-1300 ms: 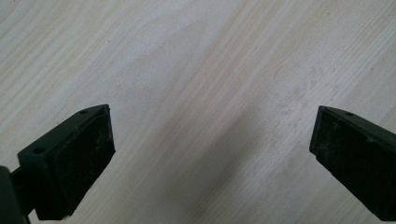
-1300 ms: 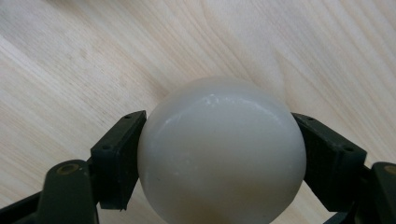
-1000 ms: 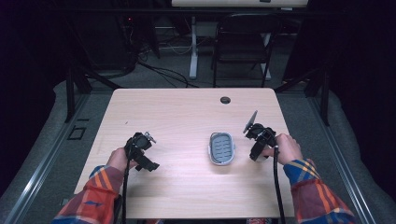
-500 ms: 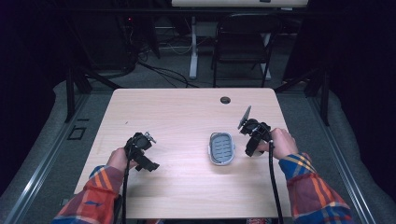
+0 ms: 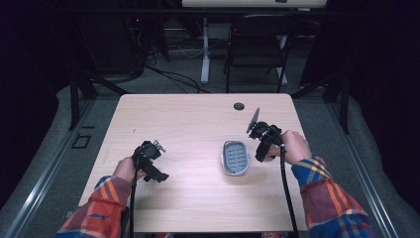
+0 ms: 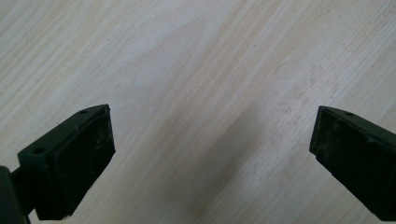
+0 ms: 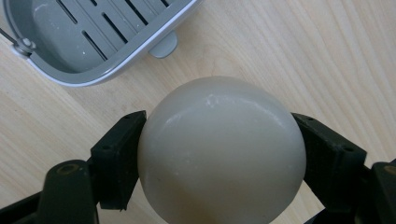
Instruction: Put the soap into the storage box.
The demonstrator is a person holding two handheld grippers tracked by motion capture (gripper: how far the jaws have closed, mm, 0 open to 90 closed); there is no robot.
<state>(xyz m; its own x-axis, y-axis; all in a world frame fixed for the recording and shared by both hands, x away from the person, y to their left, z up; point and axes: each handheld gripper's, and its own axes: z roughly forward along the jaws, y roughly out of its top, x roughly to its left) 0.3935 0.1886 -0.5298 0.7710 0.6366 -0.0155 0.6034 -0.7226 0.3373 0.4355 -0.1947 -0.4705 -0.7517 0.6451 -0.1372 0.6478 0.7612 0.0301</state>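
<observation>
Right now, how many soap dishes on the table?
1. The grey slotted soap dish sits right of the table's centre, just left of the right gripper, which holds a round soap.

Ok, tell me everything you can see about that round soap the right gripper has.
The soap is a smooth, rounded, off-white bar with a dull sheen and a small pale scuff near its top. The right gripper clamps it, one black jaw pressed on each side. It is held over the wooden table, just beside the grey slotted soap dish, not in it.
</observation>
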